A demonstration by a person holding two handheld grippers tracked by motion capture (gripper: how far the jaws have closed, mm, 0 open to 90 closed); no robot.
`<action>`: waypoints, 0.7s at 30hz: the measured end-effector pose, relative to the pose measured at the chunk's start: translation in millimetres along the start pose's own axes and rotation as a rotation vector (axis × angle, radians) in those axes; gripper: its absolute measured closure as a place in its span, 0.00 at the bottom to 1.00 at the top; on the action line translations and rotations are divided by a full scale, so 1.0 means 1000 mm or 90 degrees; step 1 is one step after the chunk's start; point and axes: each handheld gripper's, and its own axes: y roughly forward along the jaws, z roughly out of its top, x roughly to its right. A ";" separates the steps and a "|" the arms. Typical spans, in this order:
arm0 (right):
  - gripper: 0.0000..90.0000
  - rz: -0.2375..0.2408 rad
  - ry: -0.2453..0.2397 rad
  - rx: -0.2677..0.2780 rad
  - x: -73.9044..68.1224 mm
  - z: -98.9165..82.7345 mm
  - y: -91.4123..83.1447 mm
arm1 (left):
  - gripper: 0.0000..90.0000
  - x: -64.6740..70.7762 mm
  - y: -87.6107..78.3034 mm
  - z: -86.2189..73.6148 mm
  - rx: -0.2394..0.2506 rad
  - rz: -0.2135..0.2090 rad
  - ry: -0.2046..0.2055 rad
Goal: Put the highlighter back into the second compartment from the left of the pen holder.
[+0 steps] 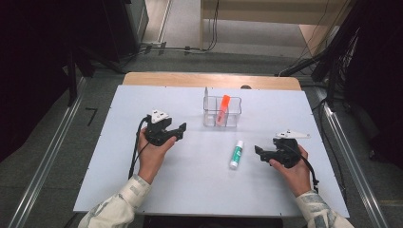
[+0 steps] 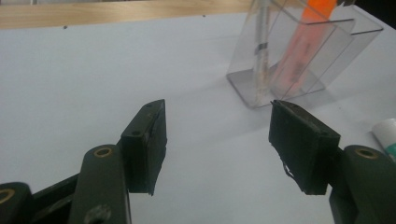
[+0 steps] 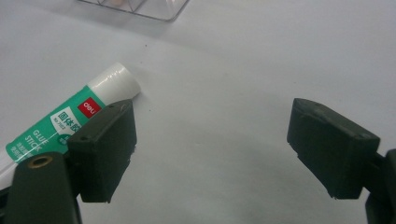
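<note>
Both tools wide, holding nothing: left tool (image 1: 182,130) near the clear organizer (image 1: 222,112), right tool (image 1: 259,152) beside the glue stick (image 1: 236,154).

Two black grippers are seen, the left gripper (image 1: 177,132) topped by a grey three-cornered plate, as is the right gripper (image 1: 260,152); brass-coloured screws are set behind the jaws, black cables trail rearward, and pale patterned sleeves are worn
</note>
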 end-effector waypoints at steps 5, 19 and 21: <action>0.16 0.005 0.001 0.003 0.000 0.002 0.003 | 0.42 -0.010 -0.005 -0.007 0.011 0.016 -0.013; 0.16 0.010 -0.001 0.004 -0.006 0.004 0.007 | 0.40 -0.028 -0.018 -0.022 0.002 0.045 -0.039; 0.16 0.009 -0.003 0.001 -0.006 0.004 0.007 | 0.40 -0.028 -0.018 -0.023 0.000 0.043 -0.039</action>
